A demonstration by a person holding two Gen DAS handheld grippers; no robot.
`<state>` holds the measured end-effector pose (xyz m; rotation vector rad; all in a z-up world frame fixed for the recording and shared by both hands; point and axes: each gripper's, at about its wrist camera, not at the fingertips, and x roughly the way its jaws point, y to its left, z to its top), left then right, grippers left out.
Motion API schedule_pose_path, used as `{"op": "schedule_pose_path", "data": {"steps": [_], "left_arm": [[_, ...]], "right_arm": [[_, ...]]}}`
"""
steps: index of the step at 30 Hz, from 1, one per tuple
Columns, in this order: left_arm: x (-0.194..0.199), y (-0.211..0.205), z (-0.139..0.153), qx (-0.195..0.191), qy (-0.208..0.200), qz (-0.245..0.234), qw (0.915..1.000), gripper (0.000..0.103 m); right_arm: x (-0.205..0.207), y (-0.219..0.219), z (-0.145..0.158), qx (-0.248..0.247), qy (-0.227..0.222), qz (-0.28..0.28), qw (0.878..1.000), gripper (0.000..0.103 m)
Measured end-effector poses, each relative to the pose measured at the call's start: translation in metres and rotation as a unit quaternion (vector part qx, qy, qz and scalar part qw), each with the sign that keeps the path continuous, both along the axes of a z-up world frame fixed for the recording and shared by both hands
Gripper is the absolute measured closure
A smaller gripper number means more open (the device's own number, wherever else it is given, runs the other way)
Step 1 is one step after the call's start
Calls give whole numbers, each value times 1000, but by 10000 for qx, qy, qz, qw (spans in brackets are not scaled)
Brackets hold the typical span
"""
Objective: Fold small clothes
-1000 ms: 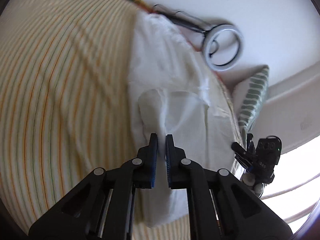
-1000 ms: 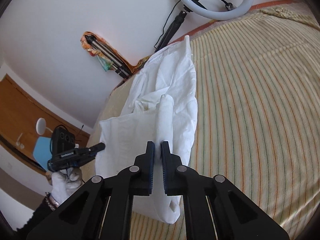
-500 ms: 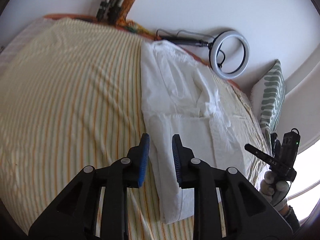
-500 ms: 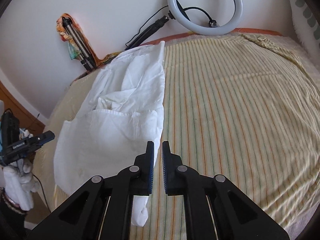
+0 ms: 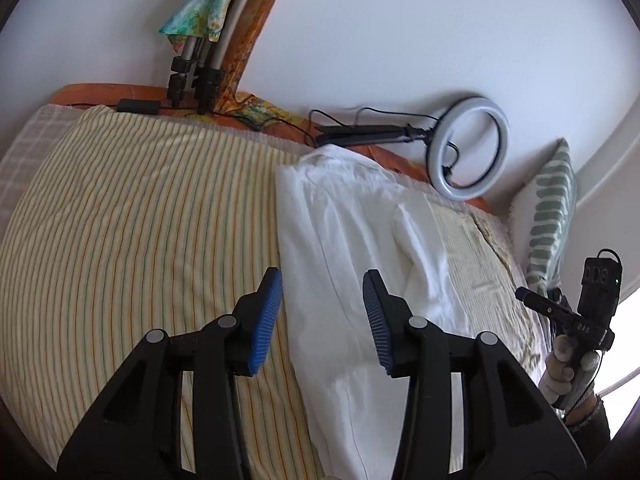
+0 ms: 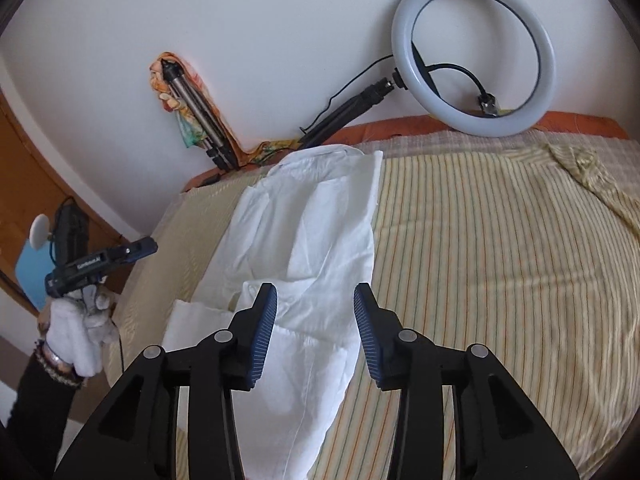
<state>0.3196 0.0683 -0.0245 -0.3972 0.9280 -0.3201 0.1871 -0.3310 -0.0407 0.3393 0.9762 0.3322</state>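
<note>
Lies lengthwise on the striped bedspread (image 6: 500,260), the white garment (image 6: 304,264), a long folded strip running from the near edge away toward the wall and the ring light (image 6: 474,54); seen again in the left wrist view as white garment (image 5: 352,248), straight ahead of and below both tools. Hangs above the near end, clear of the cloth, the left gripper (image 5: 323,316), jaws just opened to a moderate gap, nothing between them; likewise the right gripper (image 6: 315,328), just opened, empty. Neither hand clearly nearer; probably calls for a crosswise fold, near end carried toward the far end.
</note>
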Motion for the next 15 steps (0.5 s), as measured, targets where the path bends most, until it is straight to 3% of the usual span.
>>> {"op": "schedule_pose_path", "data": {"steps": [9, 15], "left_arm": [[85, 4, -59, 92, 269, 5, 9996, 60], [107, -5, -87, 284, 357, -164, 9988, 60]], "right_arm": [[89, -2, -47, -374, 161, 139, 9991, 64], [137, -7, -73, -98, 220, -36, 9997, 64]]}}
